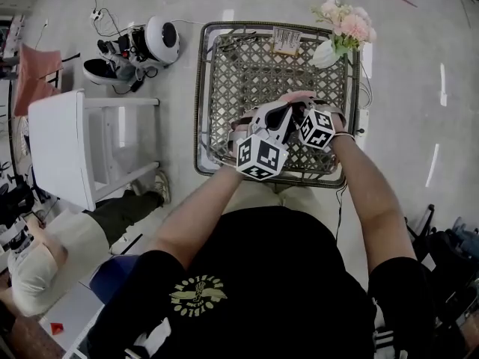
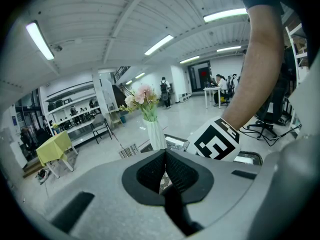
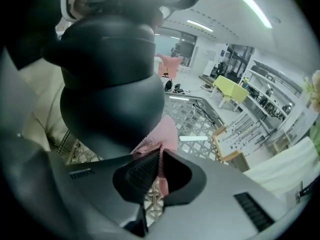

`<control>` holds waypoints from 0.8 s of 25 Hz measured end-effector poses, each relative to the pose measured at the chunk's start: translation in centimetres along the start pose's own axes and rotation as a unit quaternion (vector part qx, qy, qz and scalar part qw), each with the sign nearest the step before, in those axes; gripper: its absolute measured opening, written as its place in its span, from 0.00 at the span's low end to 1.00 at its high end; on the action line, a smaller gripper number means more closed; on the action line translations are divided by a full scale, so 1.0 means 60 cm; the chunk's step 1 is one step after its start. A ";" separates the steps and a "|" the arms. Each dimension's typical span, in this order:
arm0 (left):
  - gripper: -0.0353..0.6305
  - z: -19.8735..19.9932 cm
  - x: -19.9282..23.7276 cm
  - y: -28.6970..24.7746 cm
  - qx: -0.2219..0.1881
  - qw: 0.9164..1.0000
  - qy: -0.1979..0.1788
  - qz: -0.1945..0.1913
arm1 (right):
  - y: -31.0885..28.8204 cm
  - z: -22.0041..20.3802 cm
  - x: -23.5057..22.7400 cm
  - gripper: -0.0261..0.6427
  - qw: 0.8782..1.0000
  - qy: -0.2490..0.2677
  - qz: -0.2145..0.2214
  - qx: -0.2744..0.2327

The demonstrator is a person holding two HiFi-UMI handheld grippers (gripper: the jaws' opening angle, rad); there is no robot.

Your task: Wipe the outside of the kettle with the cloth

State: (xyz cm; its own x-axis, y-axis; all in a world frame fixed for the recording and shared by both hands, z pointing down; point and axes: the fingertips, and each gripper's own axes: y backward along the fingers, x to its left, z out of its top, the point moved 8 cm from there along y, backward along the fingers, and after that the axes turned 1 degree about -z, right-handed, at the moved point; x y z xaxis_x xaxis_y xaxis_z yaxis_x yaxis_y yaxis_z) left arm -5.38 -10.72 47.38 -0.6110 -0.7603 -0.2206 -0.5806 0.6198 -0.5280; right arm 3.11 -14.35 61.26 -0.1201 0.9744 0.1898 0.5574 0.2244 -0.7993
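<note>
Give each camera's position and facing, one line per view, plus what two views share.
Head view: on the person's head, facing steeply down at the woven lattice table; forearms, black shirt show.
Left gripper view: on the left hand-held gripper, facing the white vase of pink flowers; shut jaws, right forearm show.
Right gripper view: on the right hand-held gripper, facing the dark grey kettle; jaws pinch pink cloth.
Shared: head and left gripper views show the vase.

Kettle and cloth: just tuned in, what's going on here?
A person works two handheld grippers over a woven-top table. The right gripper is shut on the pink cloth, held against the dark kettle's side. The left gripper's jaws are together, nothing visible between them. A vase of flowers stands at the table's corner.
</note>
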 end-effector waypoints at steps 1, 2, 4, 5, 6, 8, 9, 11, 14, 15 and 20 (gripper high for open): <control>0.06 0.000 0.000 0.001 -0.001 1.000 0.000 0.000 | -0.004 -0.001 0.001 0.07 1.000 0.002 0.002 0.003; 0.06 -0.001 0.000 0.002 -0.001 1.000 0.000 0.000 | -0.009 -0.003 0.003 0.07 1.000 0.002 0.004 0.006; 0.06 -0.001 0.000 0.002 -0.001 1.000 0.000 0.000 | -0.017 -0.011 0.009 0.07 1.000 0.001 0.009 0.014; 0.06 -0.001 0.000 0.002 -0.001 1.000 0.000 0.000 | -0.021 -0.017 0.014 0.07 1.000 0.002 0.012 0.018; 0.06 -0.002 0.000 0.001 0.000 1.000 0.000 0.000 | -0.024 -0.023 0.020 0.07 1.000 0.002 0.016 0.023; 0.06 -0.003 0.000 0.001 0.000 1.000 0.000 -0.001 | -0.029 -0.034 0.032 0.07 0.999 -0.001 0.022 0.030; 0.06 -0.003 0.001 0.000 0.000 1.000 0.000 -0.001 | -0.030 -0.040 0.039 0.07 0.999 -0.003 0.024 0.032; 0.06 -0.003 0.001 0.000 0.000 1.000 -0.001 -0.001 | -0.031 -0.051 0.052 0.07 0.999 -0.009 0.029 0.037; 0.06 -0.001 0.001 0.002 0.001 1.000 -0.004 -0.001 | -0.028 -0.060 0.074 0.07 0.999 -0.023 0.032 0.037; 0.06 -0.001 0.000 0.002 0.002 1.000 -0.005 -0.001 | -0.026 -0.062 0.081 0.07 0.998 -0.030 0.032 0.037; 0.06 -0.004 -0.001 -0.001 0.005 1.000 -0.007 0.000 | -0.018 -0.071 0.119 0.07 0.997 -0.072 0.031 0.026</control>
State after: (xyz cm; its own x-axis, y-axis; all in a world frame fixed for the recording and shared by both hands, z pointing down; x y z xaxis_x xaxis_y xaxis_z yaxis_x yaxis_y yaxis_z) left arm -5.45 -10.65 47.64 -0.6027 -0.7635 -0.2322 -0.5751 0.6172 -0.5370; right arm 5.15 -7.72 65.93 -0.2059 0.9769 0.0578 0.5251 0.1601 -0.8359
